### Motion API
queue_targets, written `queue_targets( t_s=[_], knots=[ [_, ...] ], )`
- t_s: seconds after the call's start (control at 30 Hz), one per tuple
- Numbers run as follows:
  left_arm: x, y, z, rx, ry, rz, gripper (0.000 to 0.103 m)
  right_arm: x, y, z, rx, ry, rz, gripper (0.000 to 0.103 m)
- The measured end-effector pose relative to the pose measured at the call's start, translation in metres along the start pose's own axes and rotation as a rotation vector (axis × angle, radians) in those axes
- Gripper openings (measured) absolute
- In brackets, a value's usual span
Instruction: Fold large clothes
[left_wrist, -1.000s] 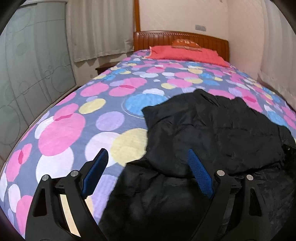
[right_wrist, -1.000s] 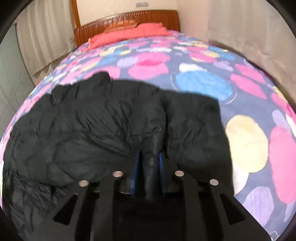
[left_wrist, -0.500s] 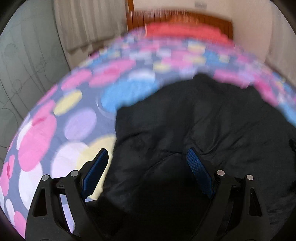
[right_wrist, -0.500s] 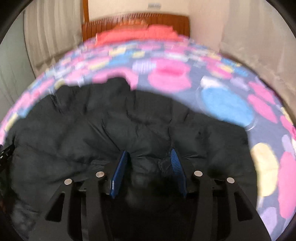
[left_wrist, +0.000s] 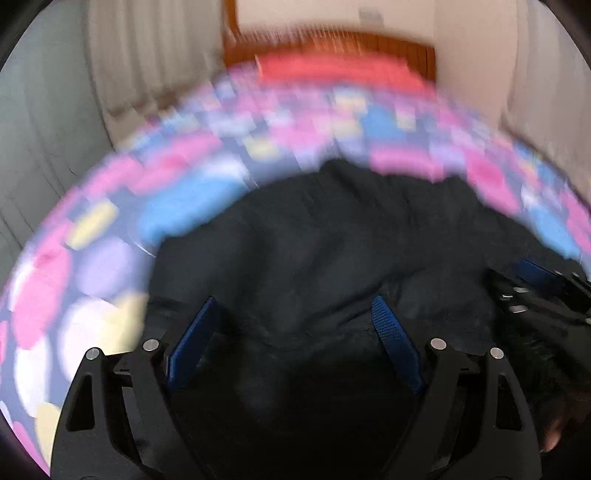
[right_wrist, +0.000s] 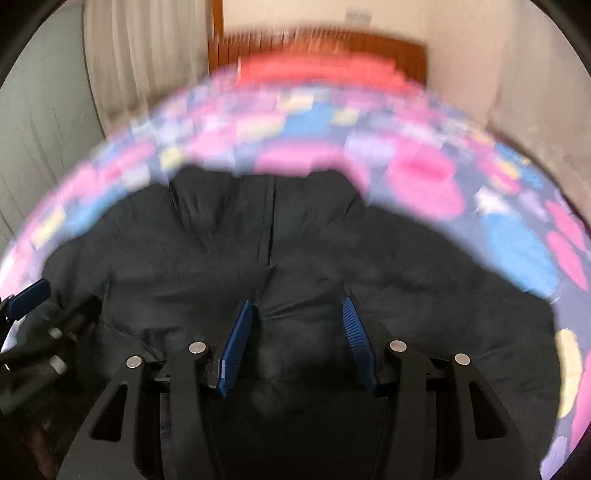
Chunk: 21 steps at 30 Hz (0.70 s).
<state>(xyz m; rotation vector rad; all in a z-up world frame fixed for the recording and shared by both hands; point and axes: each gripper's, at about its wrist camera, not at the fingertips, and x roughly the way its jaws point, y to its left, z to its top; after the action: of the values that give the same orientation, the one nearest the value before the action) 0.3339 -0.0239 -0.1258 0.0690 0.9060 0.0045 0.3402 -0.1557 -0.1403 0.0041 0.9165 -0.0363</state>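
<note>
A bed with a bright dotted cover fills both blurred views, and a black padded jacket lies spread across its near end. Your left gripper hovers over the jacket's left part, jaws wide, gripping nothing. Your right gripper stands half open over the middle seam, fabric between its blue pads but not pinched. Pick matching edges on both sides before closing, so the fold lands even.

I see the black padded jacket covering the bed's near edge; patterned bedspread beyond lies bare up to the red pillow.
</note>
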Motion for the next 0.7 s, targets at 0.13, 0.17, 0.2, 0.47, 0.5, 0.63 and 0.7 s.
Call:
queue_targets(
  t_s=[0.13, 0.17, 0.2, 0.47, 0.5, 0.63, 0.7],
  knots=[
    [0.004, 0.002, -0.001, -0.020, 0.021, 0.015, 0.086, -0.014, -0.003, 0.000, 0.016, -0.006, 0.005, 0.052],
    [-0.007, 0.009, -0.004, -0.054, 0.005, 0.003, 0.086, -0.027, -0.004, -0.004, 0.013, -0.030, -0.010, 0.052],
    [-0.015, 0.013, -0.008, -0.073, -0.010, -0.007, 0.086, -0.041, -0.005, -0.011, 0.002, -0.065, -0.036, 0.052],
    [-0.001, 0.007, -0.019, -0.038, 0.024, 0.007, 0.088, -0.038, -0.029, -0.046, 0.070, -0.020, -0.046, 0.056],
    [-0.007, 0.010, -0.019, -0.044, 0.019, -0.013, 0.088, -0.048, -0.033, -0.047, 0.079, -0.028, -0.029, 0.056],
    [-0.047, 0.031, -0.040, -0.063, -0.025, -0.041, 0.088, -0.090, -0.058, -0.073, 0.113, -0.071, -0.009, 0.065],
    [-0.070, 0.048, -0.062, -0.078, -0.042, -0.050, 0.089, -0.111, -0.081, -0.100, 0.148, -0.063, -0.006, 0.066]
  ],
)
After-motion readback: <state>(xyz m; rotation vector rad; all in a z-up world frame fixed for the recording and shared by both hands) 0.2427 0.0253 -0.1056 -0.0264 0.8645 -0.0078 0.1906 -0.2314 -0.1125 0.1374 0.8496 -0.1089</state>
